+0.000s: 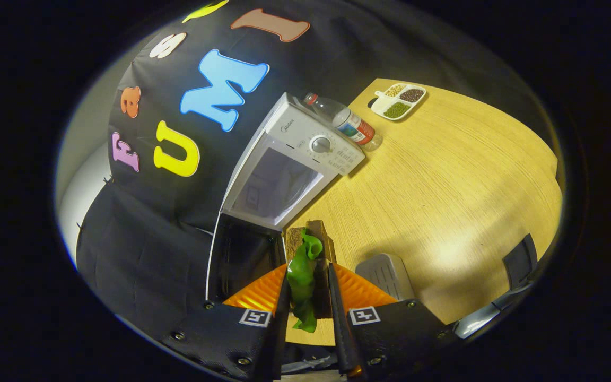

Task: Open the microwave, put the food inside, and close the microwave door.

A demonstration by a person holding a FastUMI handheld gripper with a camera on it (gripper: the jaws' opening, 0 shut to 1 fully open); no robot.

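The microwave's door [242, 260] hangs open ahead of the hand-held gripper [308, 289], beside bare table [443, 201].

A round wooden table [443, 180] is taking up the scene from 12 round to 4 o'clock, its pale grain glowing under a bright patch of light toward 4 o'clock. Black cloth [146, 244] is hanging as the booth's wall from 7 up to 1 o'clock, sagging in soft folds (a seam is running across it low down). Beyond the cloth, toward 9 o'clock, a pale wall [80, 180] is showing. A dark chair back [520, 260] is standing at the table's edge around 4 o'clock.
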